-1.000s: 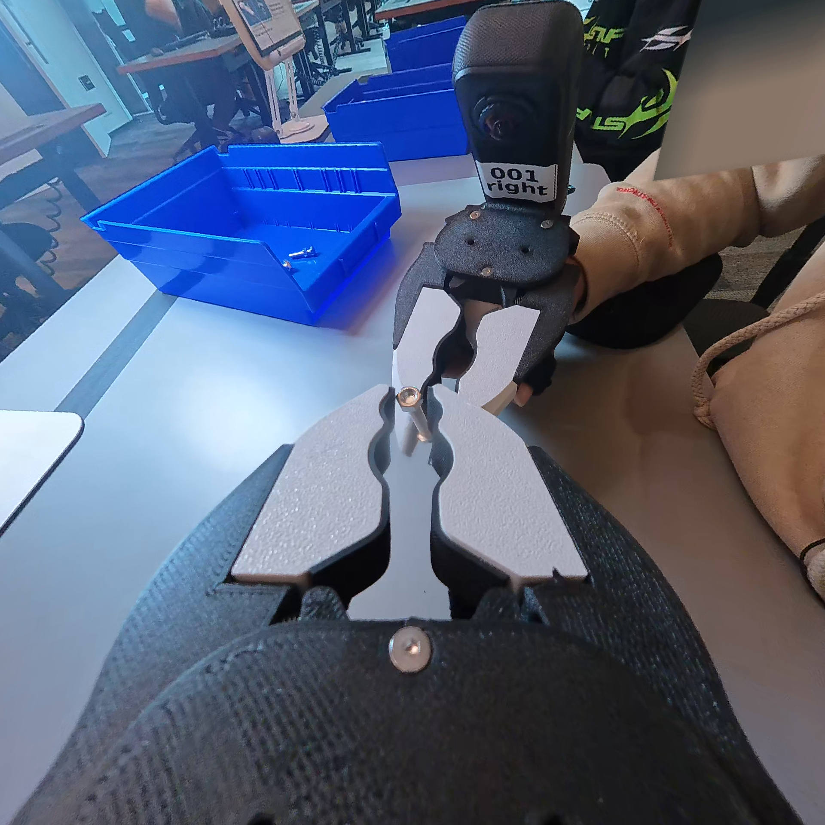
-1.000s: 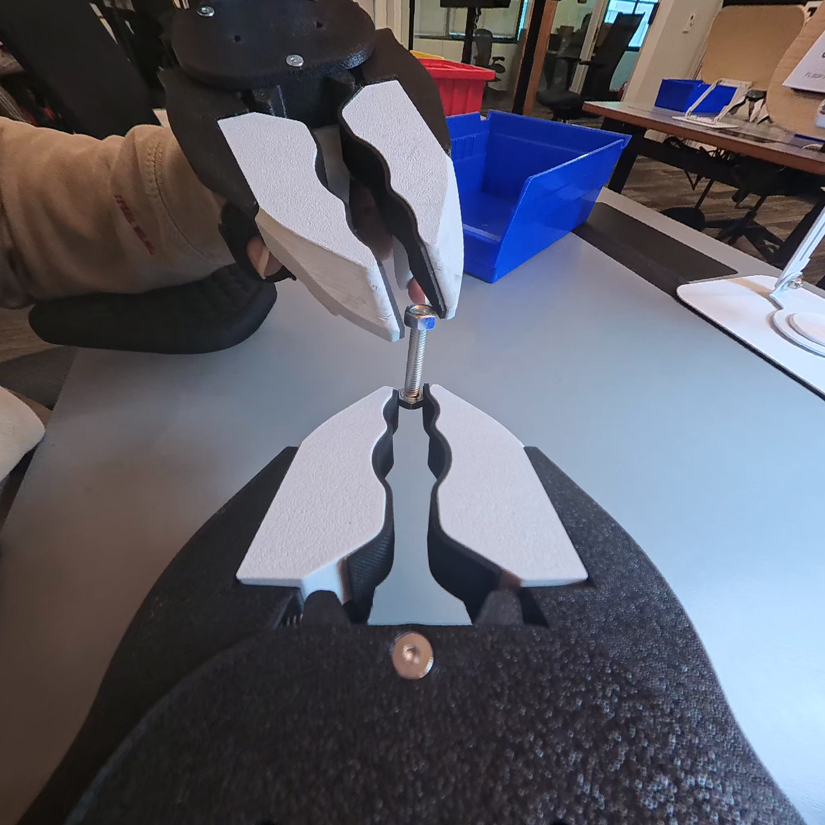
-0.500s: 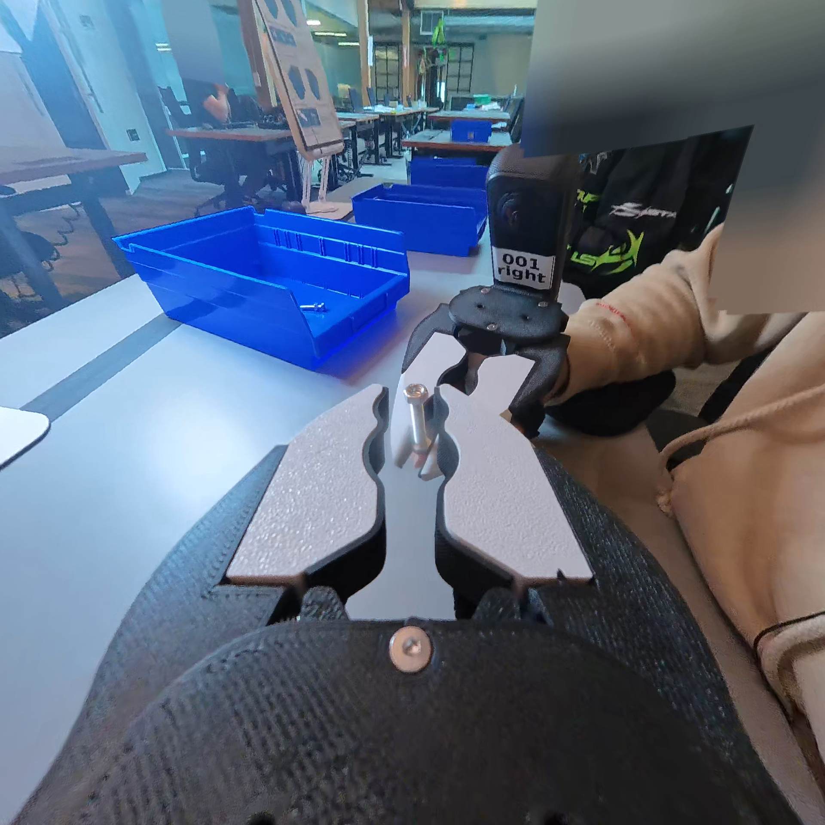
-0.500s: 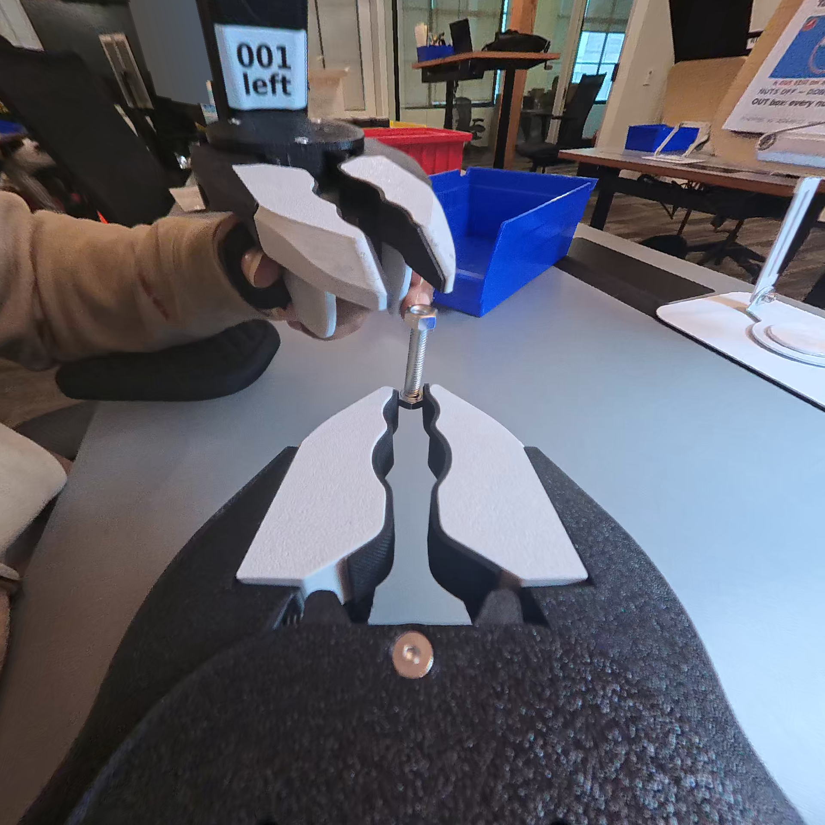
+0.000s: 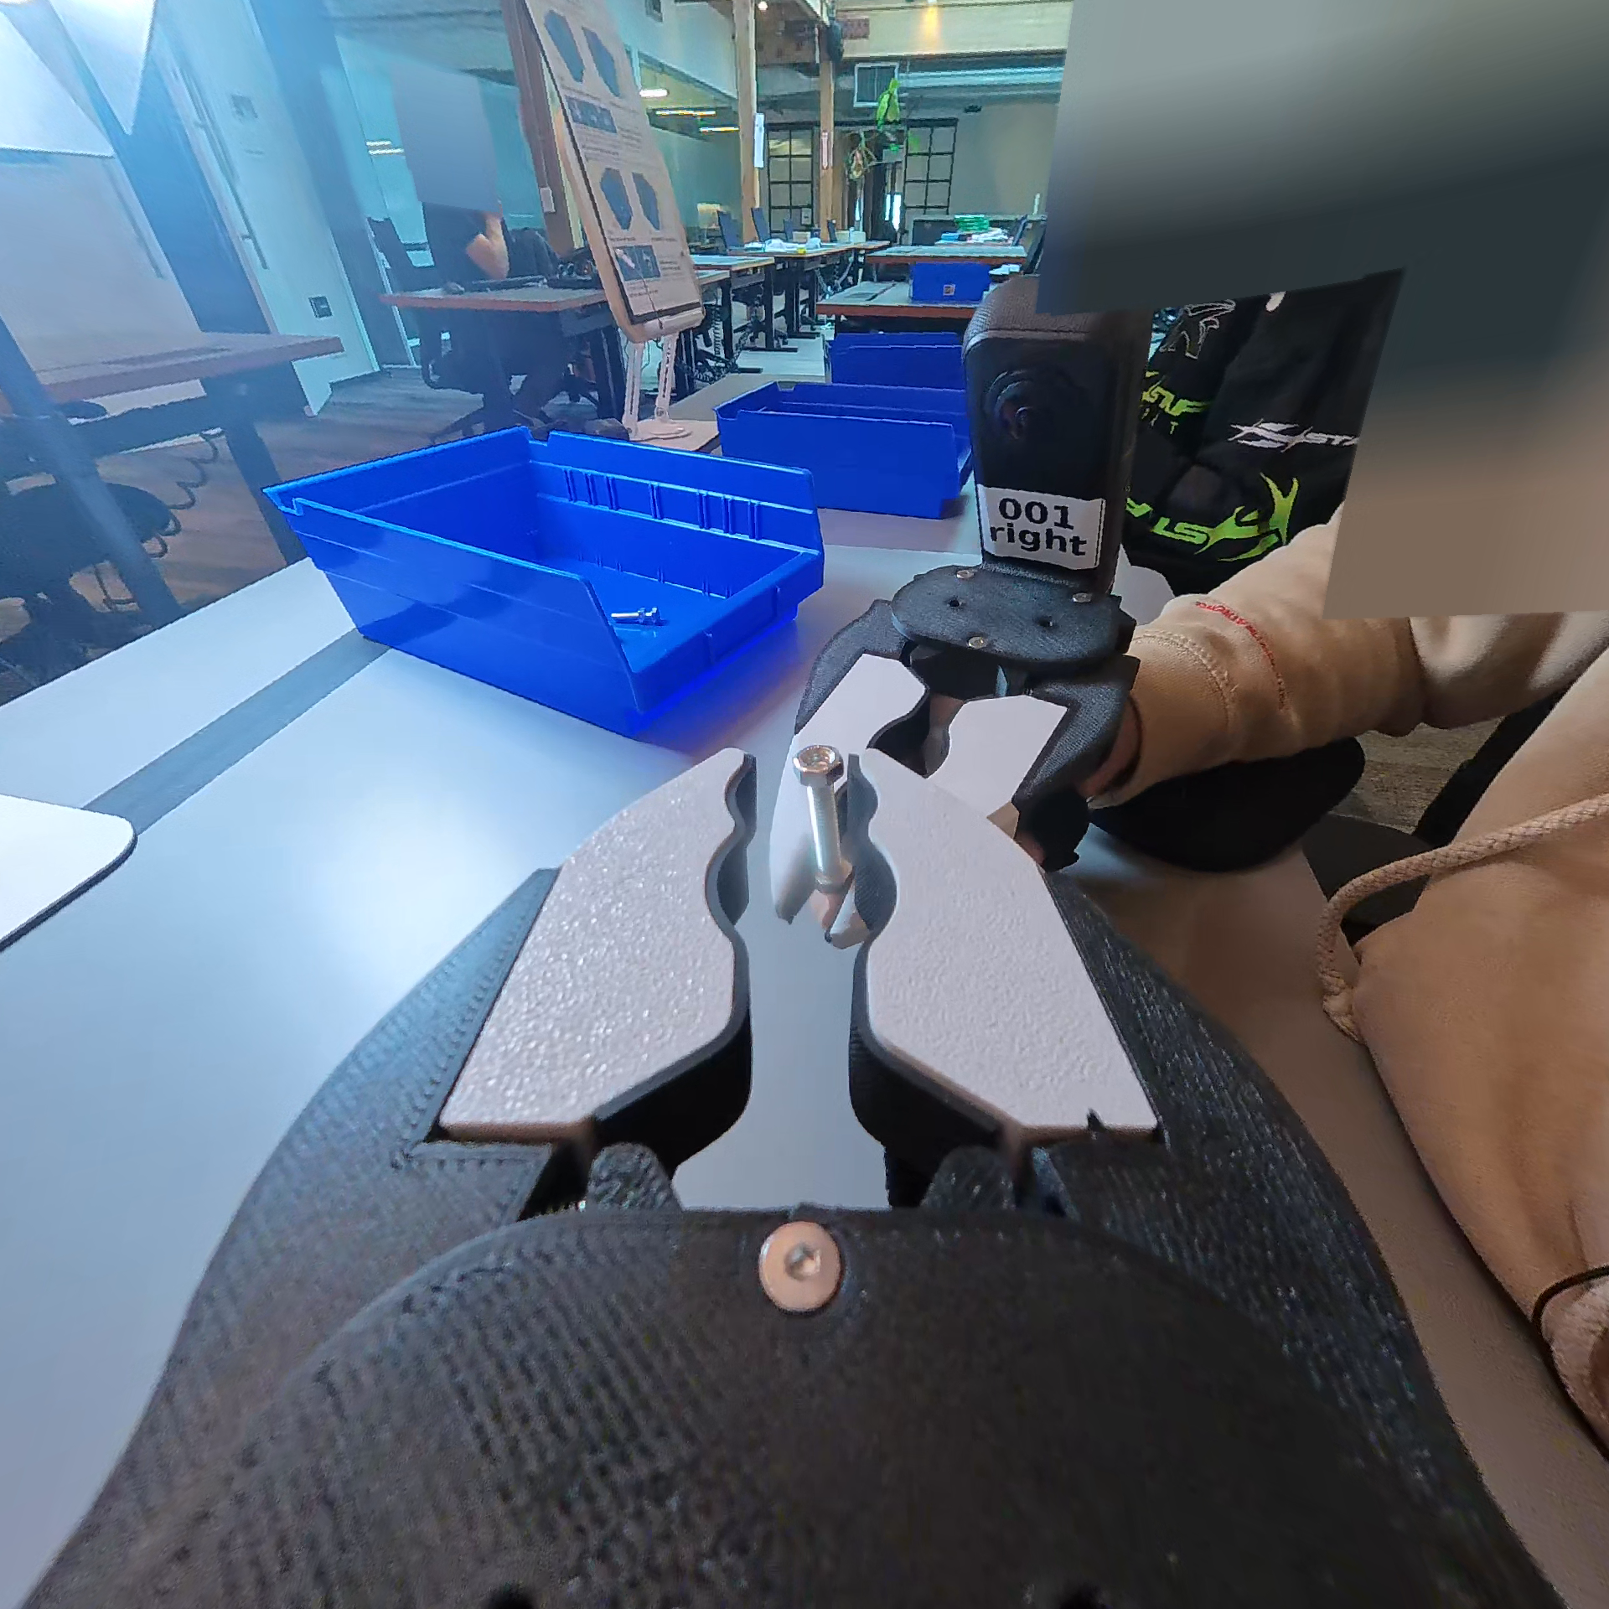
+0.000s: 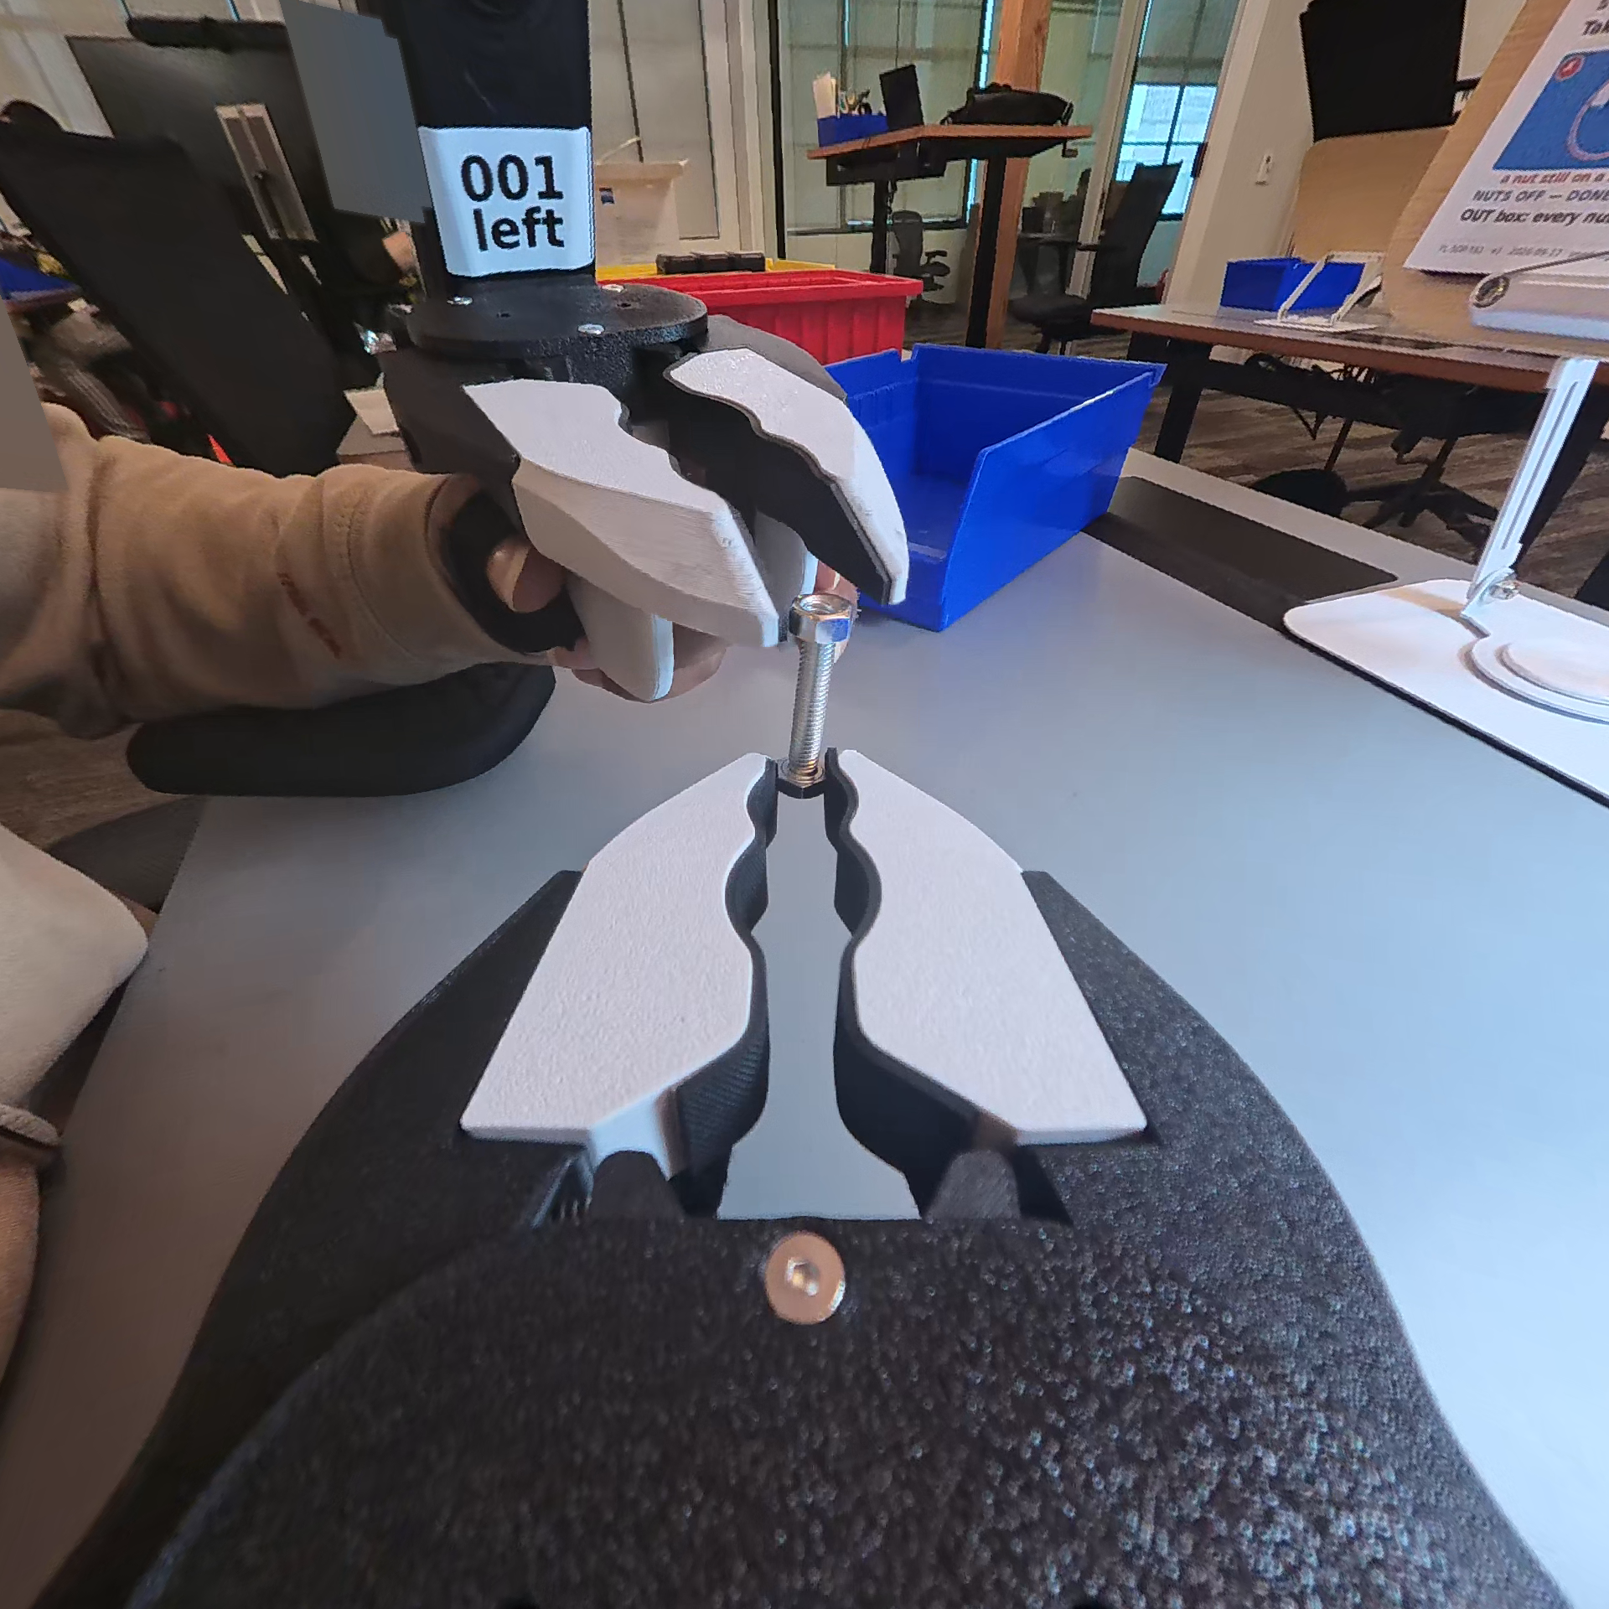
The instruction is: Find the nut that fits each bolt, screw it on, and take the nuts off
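Bolt point(image 6: 814, 688), one, stands upright above the grey table point(image 6: 1132, 827): left gripper point(image 6: 827, 596) tips straddle its hex head with a gap, grip uncertain; right gripper point(image 6: 805, 770) pinches its lower end. Two blue bins point(image 5: 488, 557) behind; one holds one small bolt point(image 5: 637, 616).

Bright daylight from windows, sharp focus, strong fisheye bending at edges
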